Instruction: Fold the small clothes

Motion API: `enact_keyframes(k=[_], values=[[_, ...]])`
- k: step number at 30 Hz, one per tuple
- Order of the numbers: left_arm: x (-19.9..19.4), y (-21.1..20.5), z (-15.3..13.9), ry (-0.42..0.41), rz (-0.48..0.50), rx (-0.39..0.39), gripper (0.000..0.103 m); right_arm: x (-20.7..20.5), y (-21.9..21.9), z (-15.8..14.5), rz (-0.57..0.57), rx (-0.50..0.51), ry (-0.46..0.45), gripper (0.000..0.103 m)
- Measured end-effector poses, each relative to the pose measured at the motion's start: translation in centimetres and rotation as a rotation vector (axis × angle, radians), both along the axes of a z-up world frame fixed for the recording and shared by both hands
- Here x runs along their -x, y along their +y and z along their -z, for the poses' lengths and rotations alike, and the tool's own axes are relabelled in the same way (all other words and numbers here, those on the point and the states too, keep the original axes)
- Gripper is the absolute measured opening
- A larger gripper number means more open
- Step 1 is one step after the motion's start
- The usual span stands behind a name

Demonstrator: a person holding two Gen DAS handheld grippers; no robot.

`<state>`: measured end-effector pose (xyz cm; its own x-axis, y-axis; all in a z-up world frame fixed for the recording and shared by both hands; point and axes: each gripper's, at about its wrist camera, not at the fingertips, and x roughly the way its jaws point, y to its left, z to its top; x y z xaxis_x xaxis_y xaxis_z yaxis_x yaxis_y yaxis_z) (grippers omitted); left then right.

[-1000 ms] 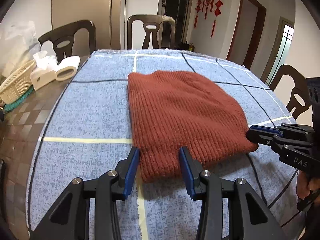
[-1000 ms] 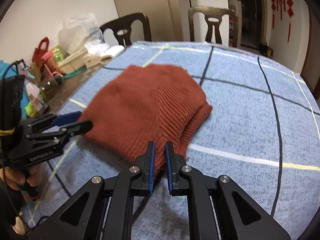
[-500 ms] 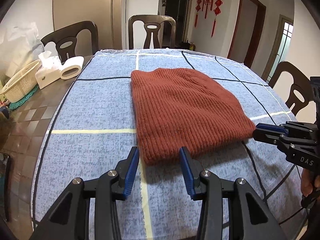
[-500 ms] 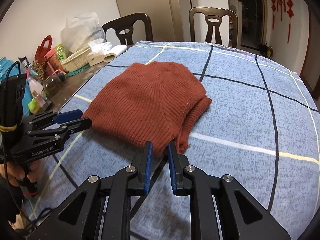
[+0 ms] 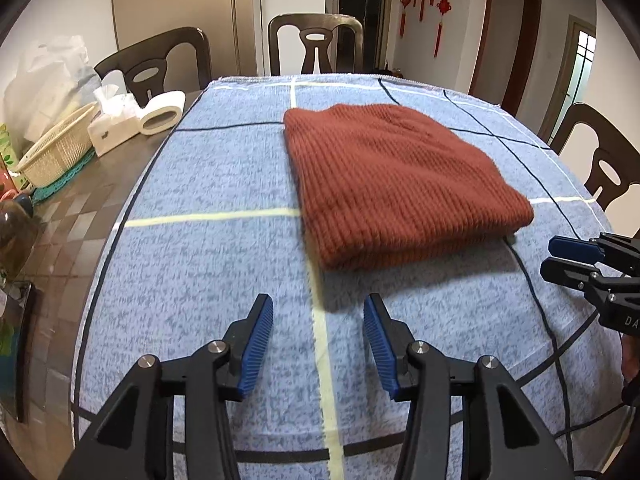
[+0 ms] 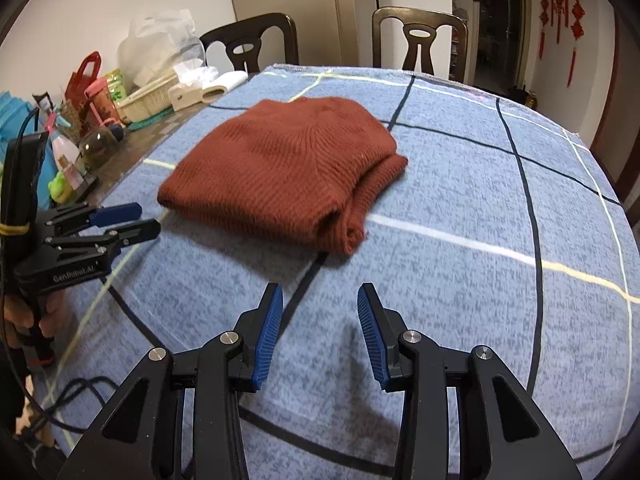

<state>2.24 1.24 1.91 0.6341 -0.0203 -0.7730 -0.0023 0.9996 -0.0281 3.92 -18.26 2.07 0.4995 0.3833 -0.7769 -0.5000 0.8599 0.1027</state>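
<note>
Rust-red ribbed knit garment (image 5: 400, 184) lies folded on blue checked tablecloth (image 5: 200, 280). Left gripper (image 5: 318, 332) and right gripper (image 6: 320, 320) — both wide apart, empty. Fold judged complete; next — possibly a tidy.

On the black body of the left claw (image 6: 136, 222), seen to the left of the right claw (image 6: 319, 322) in the right wrist view, pale lettering reads "GenRobot.AI". In the left wrist view, the black body of the right claw (image 5: 560, 258), off to the right of the left claw (image 5: 319, 330), carries the letters "DA", cut short by the picture's edge. No other writing can be read.
</note>
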Motion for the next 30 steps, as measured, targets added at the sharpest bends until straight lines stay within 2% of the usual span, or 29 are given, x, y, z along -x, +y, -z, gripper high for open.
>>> enact_keyframes(k=[8,12,19,30], values=[[0.4,0.0,0.6,0.01,-0.007,-0.018,0.061,0.3,-0.1,1.3,0.026,0.055,0.01,0.041],[0.5,0.1,0.8,0.009,-0.014,-0.022,0.066,0.5,0.1,1.5,0.015,0.067,-0.013,0.048],[0.4,0.0,1.0,0.013,0.009,-0.017,0.074,0.7,0.3,1.7,0.015,0.083,-0.031,0.054],[0.3,0.0,1.2,0.017,0.007,-0.02,0.081,0.7,0.2,1.7,0.016,0.083,-0.031,0.056]])
